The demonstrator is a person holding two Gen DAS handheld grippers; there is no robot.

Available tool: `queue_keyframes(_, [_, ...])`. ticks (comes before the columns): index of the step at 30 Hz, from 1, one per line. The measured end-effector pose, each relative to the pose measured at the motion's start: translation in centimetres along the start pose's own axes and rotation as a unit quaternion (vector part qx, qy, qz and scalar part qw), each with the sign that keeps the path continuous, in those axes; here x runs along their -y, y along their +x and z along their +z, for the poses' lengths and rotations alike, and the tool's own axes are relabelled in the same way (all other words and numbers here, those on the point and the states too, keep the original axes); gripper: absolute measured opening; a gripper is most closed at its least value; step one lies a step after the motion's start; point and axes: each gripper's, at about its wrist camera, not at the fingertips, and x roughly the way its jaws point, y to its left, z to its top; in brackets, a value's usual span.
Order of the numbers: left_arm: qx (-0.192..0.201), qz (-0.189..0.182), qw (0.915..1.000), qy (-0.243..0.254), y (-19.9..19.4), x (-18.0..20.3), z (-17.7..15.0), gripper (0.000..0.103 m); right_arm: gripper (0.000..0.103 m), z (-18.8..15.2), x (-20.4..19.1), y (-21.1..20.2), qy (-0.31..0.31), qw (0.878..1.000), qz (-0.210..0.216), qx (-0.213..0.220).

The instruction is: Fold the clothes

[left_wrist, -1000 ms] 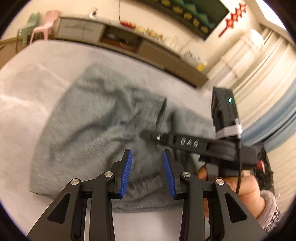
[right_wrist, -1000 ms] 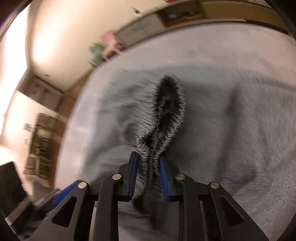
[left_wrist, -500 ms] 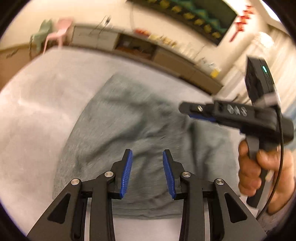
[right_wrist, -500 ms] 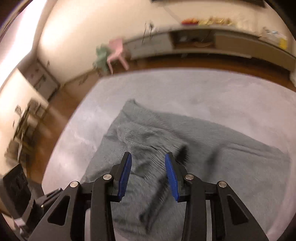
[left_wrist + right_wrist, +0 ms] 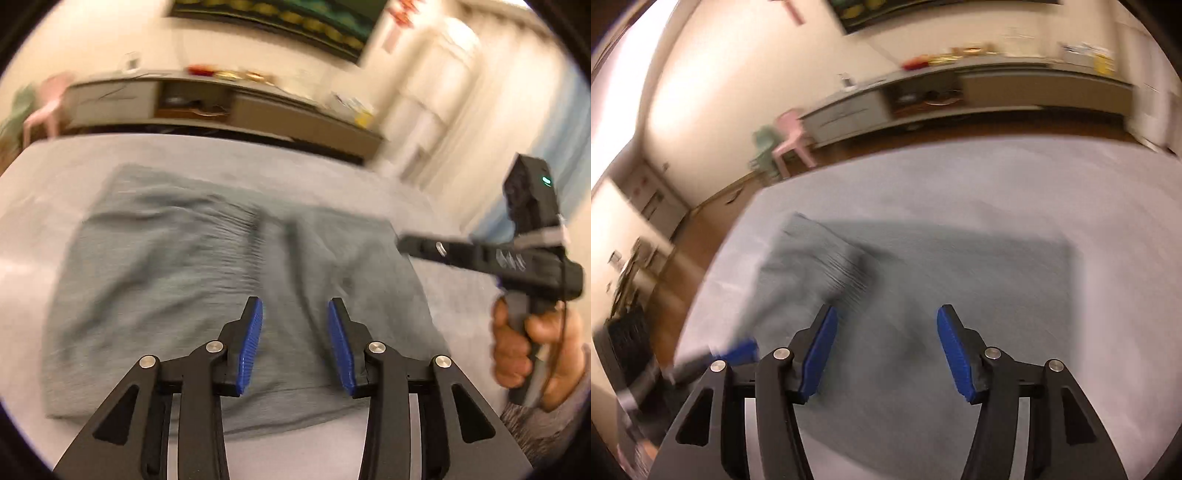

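Both hand-held grippers (image 5: 294,345) (image 5: 886,354) gape empty above garment (image 5: 166,280).

The right gripper (image 5: 884,349) has let go of the sleeve (image 5: 827,266) and opened wide. It has lifted away toward 3 o'clock of the grey garment (image 5: 177,280), where the sleeve now lies folded.

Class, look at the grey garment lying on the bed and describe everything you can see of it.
The grey garment looks like soft, heathered knit fabric. It lies spread nearly flat on the pale bed cover in a rough rectangle, with wrinkles and a raised fold ridge running across its middle. Both pictures are blurred, so seams are unclear. The left gripper and right gripper are both open above it, gripping nothing.
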Motion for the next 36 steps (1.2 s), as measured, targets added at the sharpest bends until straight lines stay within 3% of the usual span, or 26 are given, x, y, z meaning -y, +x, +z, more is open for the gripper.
queue_keyframes(2, [-0.040,0.035,0.9984,0.016,3.3,0.8,-0.6,0.040,0.054,-2.9,1.5,0.3,0.003,1.000,-0.015,-0.019])
queue_keyframes(3, [-0.052,0.043,0.9976,0.015,4.2,0.8,-0.8,0.033,0.054,-4.1,1.7,0.8,0.004,0.999,-0.019,-0.031])
queue_keyframes(5, [-0.065,0.044,0.9969,0.004,5.1,0.3,-1.3,0.032,0.054,-6.5,2.6,2.3,-0.008,0.999,-0.017,-0.042])
queue_keyframes(7, [-0.068,0.041,0.9968,-0.008,5.2,0.1,-1.6,0.032,0.055,-7.8,2.8,2.6,-0.023,0.999,-0.014,-0.026])
queue_keyframes(10, [-0.039,0.025,0.9986,-0.024,2.5,0.6,-1.1,0.054,0.057,-7.4,4.2,0.5,0.039,0.999,0.022,-0.002])
queue_keyframes(11, [-0.037,0.024,0.9987,-0.026,2.0,1.2,-0.6,0.068,0.059,-7.4,5.0,-0.5,0.065,0.997,0.031,0.013])
queue_keyframes(15, [-0.079,0.010,0.9961,0.038,4.5,8.4,3.3,0.078,0.061,-7.6,7.7,-3.4,0.151,0.987,0.027,0.052])
queue_keyframes(19, [-0.129,0.050,0.9855,0.098,10.1,16.2,5.9,0.079,0.061,-7.4,9.4,-3.4,0.190,0.980,0.035,0.042])
queue_keyframes(23, [-0.174,0.080,0.9719,0.138,15.5,21.2,8.0,0.079,0.061,-8.6,9.8,-2.8,0.177,0.984,0.019,0.022])
queue_keyframes(30, [-0.234,0.180,0.9362,0.191,22.4,22.3,7.0,0.079,0.067,-9.5,8.1,-1.0,0.134,0.991,0.025,0.015])
queue_keyframes(31, [-0.234,0.183,0.9350,0.193,22.7,22.2,6.9,0.080,0.067,-9.4,7.7,-0.8,0.125,0.992,0.020,0.018])
queue_keyframes(33, [-0.236,0.159,0.9406,0.185,22.6,21.5,7.0,0.076,0.067,-9.4,6.9,-0.3,0.098,0.995,0.002,0.028])
queue_keyframes(34, [-0.242,0.147,0.9405,0.188,22.4,21.3,7.1,0.064,0.065,-9.4,6.6,-0.1,0.089,0.996,-0.002,0.029])
queue_keyframes(35, [-0.249,0.137,0.9394,0.192,22.2,21.2,7.2,0.049,0.059,-9.4,6.4,0.2,0.082,0.996,-0.006,0.027])
queue_keyframes(36, [-0.250,0.126,0.9407,0.192,22.0,21.1,7.3,0.036,0.039,-9.4,6.3,0.4,0.075,0.997,-0.009,0.025])
